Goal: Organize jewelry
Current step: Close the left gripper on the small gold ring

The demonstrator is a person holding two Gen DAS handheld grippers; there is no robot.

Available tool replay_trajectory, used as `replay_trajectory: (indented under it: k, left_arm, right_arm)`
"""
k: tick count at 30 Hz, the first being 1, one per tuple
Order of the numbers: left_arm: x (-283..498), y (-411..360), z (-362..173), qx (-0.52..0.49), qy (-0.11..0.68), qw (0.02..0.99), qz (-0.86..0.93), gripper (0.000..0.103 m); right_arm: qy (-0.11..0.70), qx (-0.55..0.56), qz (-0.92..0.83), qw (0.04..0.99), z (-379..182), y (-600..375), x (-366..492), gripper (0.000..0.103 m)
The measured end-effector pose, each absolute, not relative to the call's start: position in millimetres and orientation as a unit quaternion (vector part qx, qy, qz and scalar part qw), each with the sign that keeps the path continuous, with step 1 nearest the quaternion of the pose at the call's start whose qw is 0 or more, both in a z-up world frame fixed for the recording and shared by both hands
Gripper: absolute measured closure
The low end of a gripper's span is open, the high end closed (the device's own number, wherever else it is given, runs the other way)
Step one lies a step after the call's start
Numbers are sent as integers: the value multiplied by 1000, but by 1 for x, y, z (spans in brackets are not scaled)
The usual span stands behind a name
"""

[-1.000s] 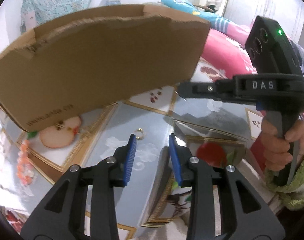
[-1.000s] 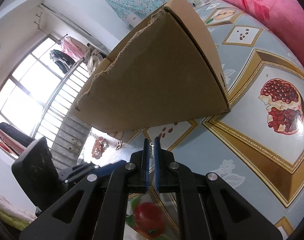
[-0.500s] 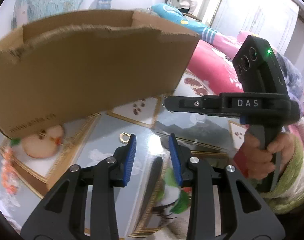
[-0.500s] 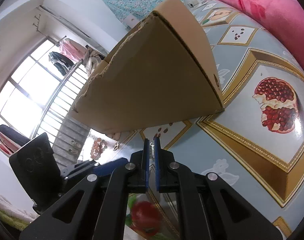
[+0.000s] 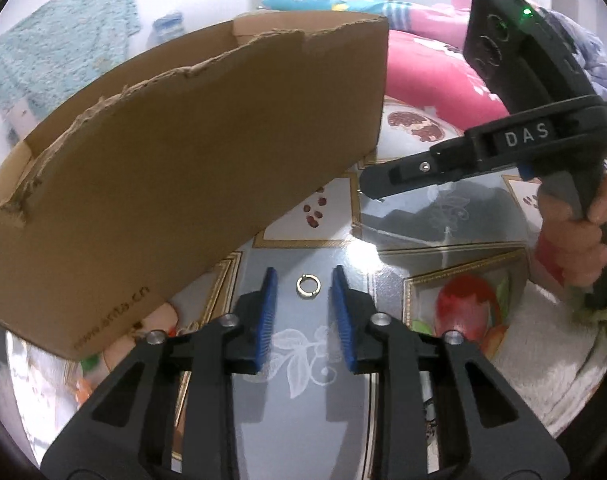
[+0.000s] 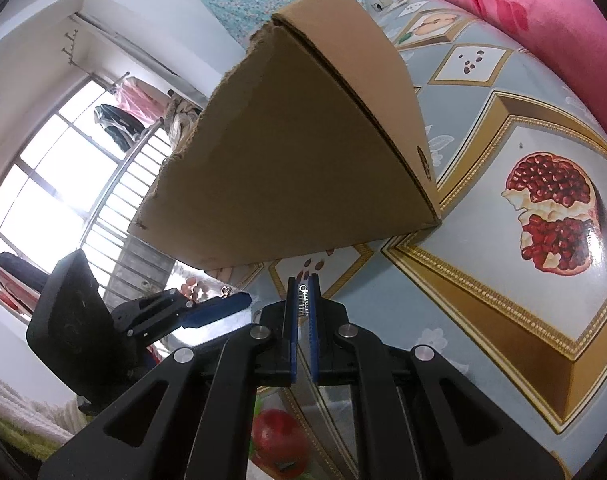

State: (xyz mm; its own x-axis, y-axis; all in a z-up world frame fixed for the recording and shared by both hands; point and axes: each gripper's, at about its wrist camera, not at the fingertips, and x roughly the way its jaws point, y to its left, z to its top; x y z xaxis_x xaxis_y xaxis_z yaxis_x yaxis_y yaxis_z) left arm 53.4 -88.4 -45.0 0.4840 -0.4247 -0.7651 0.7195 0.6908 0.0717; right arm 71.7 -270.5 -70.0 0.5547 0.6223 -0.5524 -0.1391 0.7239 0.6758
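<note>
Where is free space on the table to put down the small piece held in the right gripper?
Bare tablecloth lies right of the cardboard box, up to the pink bedding. Crowded: the strip before the box, with the gold ring, left gripper and right gripper.

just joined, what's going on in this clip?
A person is sorting jewelry on a fruit-print table with two handheld claws. The right claw is shut on a small silver pin near the cardboard box. The left claw is open, its fingers either side of a gold ring lying on the table.
</note>
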Motion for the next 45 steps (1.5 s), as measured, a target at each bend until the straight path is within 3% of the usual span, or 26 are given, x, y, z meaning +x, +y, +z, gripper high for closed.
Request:
replay_trajectory:
  k: [5, 11, 13, 25, 29, 42, 45]
  left_arm:
    - [56, -88, -42, 198, 377, 826, -369, 93]
    - [56, -97, -47, 198, 371, 832, -361, 94]
    - [52, -95, -47, 190, 370, 836, -358, 103]
    - [40, -78, -38, 148, 373, 848, -347, 103]
    - [31, -76, -35, 153, 368, 843, -361, 77]
    - [48, -82, -52, 206, 369, 799, -428, 80]
    - [52, -86, -53, 216, 364, 791, -442, 88]
  right_arm:
    - [414, 294, 227, 831, -72, -272, 73, 98]
    - [414, 293, 224, 832, -70, -272, 72, 98]
    - [413, 291, 223, 834, -68, -271, 71, 98]
    - [397, 280, 221, 846, -53, -271, 60, 98]
    - [396, 279, 223, 846, -52, -270, 60, 98]
    - [402, 283, 224, 842, -58, -269, 68, 98]
    - [406, 285, 221, 840, -61, -268, 69, 98]
